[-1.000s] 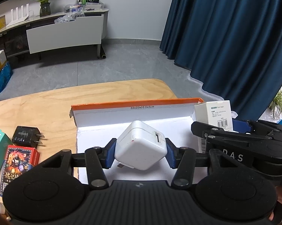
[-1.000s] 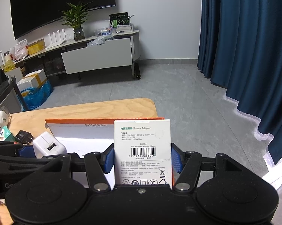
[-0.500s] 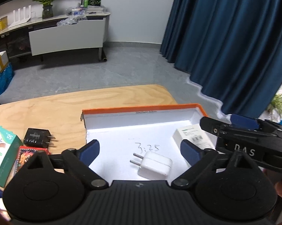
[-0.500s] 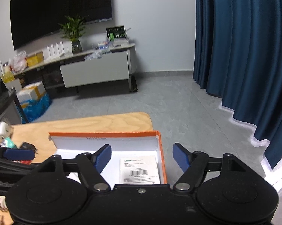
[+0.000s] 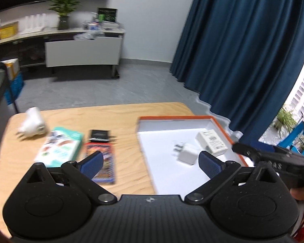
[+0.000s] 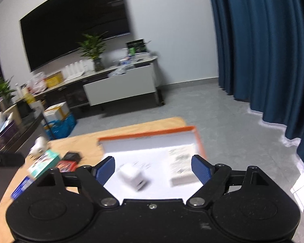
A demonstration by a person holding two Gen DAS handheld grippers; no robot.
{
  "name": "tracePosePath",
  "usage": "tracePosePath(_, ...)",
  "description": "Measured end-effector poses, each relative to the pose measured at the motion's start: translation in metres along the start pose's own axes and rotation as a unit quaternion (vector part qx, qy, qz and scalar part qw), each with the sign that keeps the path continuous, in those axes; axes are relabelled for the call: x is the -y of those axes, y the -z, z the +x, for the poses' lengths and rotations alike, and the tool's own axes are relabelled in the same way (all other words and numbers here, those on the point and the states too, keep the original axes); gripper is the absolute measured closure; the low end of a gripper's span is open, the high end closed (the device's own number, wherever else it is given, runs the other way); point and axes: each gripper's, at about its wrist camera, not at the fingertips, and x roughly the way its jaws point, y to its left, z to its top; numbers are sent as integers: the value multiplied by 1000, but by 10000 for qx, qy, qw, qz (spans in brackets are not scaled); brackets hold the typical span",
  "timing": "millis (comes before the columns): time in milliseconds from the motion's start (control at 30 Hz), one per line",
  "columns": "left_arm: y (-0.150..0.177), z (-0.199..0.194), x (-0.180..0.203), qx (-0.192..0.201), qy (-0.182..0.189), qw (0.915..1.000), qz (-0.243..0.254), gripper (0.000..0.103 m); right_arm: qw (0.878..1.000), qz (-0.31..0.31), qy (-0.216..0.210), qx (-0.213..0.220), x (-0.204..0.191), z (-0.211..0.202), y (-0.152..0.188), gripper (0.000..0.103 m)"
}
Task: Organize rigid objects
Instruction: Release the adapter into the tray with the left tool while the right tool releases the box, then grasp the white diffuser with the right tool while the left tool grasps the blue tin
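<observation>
My wooden counter (image 5: 119, 121) stands on grey floor, blue curtains (image 5: 243, 50) at 2 o'clock. Both my tongs, left (image 5: 150, 162) and right (image 6: 152, 168), have just been opening and hold nothing. The white charger (image 5: 187, 154) and white box (image 5: 212, 141) lie in the orange-rimmed tray (image 5: 172, 118). At 10 o'clock, blurred packets (image 5: 58, 145).

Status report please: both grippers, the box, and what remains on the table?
Left gripper and right gripper open, empty. White charger and adapter carton inside orange box. Black charger outside. Nothing blocking.
</observation>
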Motion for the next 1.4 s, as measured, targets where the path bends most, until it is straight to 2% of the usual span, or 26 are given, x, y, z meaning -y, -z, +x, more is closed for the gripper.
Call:
tracePosePath(367, 50, -66, -71, 174, -929, 9935, -627, 0, 9929, -556, -925, -493, -85, -32, 56, 4)
tracePosePath(600, 78, -84, -97, 195, -1090, 9891, -971, 0, 9791, -962, -1511, -966, -146, -30, 95, 4)
tracePosePath(833, 91, -73, -109, 109, -1137, 9889, -952, 0, 9765, -1313, -1282, -1130, -180, -10, 116, 4)
tracePosePath(1033, 94, -43, -114, -48, -1180, 9913, -589, 0, 9747, -1492, -1050, -1294, -192, 14, 126, 4)
tracePosePath(1067, 93, -37, -115, -67, -1156, 9918, -545, 0, 9745, -1517, -1026, -1300, -193, 17, 128, 5)
tracePosePath(1167, 90, -18, -119, -134, -1127, 9929, -350, 0, 9744, -1535, -999, -1308, -194, 24, 130, 21)
tracePosePath(1400, 86, 23, -128, -360, -1161, 9926, -32, 0, 9743, -1688, -960, -1138, -191, 20, 131, 21)
